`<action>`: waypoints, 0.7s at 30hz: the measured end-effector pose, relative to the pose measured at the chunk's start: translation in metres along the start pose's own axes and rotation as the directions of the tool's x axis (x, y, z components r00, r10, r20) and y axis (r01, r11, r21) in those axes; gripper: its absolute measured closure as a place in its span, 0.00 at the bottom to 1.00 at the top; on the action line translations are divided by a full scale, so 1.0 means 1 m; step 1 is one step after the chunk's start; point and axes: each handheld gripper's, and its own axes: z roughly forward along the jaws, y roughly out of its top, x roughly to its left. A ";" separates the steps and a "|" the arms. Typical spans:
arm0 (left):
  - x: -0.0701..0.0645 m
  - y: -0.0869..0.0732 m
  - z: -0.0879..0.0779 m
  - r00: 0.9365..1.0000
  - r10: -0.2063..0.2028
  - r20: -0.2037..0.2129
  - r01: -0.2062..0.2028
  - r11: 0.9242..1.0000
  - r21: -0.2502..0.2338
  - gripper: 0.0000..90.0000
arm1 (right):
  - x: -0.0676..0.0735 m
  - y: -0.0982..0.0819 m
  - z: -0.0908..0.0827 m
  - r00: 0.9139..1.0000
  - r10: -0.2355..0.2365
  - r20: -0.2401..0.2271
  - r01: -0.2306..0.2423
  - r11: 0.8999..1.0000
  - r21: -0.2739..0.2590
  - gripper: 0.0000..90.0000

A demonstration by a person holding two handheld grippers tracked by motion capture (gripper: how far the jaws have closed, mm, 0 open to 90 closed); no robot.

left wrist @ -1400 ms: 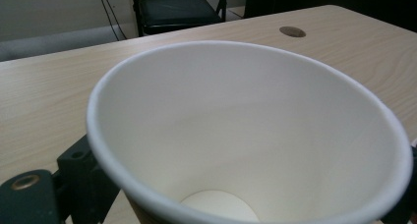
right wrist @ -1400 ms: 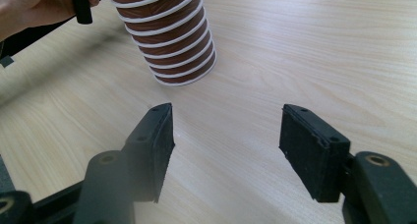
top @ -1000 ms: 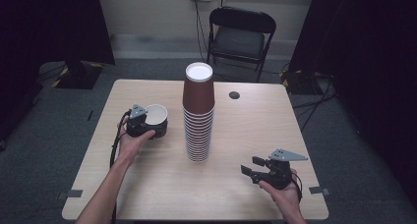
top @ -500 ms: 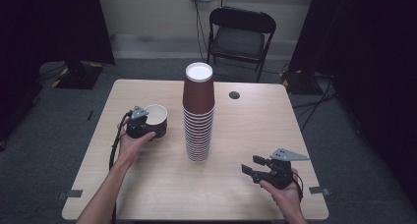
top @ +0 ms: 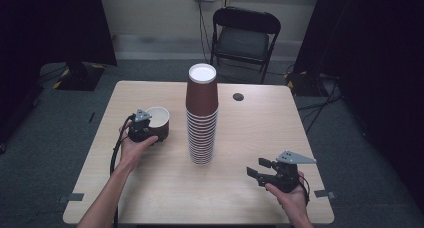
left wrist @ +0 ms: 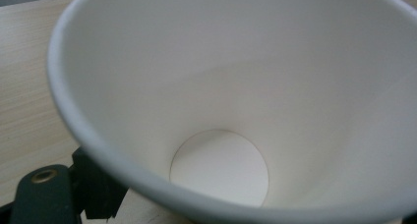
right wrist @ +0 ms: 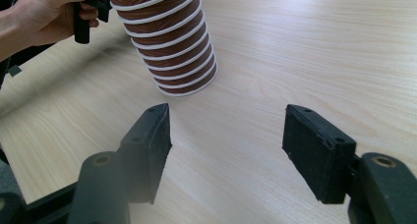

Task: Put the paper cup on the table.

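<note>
The left gripper (top: pixel 145 127), jaws closing, mostly hides behind its cup (top: pixel 159 120), grip unclear; right gripper (top: pixel 260 170) gapes empty over the wooden table (top: pixel 150 188).

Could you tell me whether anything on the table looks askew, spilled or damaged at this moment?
Nothing stands out. The cup stack stands straight, upside down, at the middle of the table. The single cup sits upright and empty at the left gripper, whose jaws have just been closing. The right gripper is open and holds nothing.
</note>
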 end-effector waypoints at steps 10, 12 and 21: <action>-0.004 -0.011 0.003 0.999 0.032 -0.030 -0.031 0.999 0.042 0.18 | 0.000 0.001 -0.003 1.000 0.003 0.004 -0.003 1.000 -0.007 0.40; -0.004 -0.013 0.003 1.000 0.004 -0.019 -0.004 0.999 0.039 0.17 | 0.000 0.001 -0.003 1.000 0.003 0.003 -0.003 1.000 -0.007 0.40; 0.000 -0.014 -0.007 1.000 -0.004 -0.017 0.005 0.998 0.067 0.18 | 0.000 0.000 -0.003 1.000 0.001 0.006 -0.001 1.000 -0.005 0.40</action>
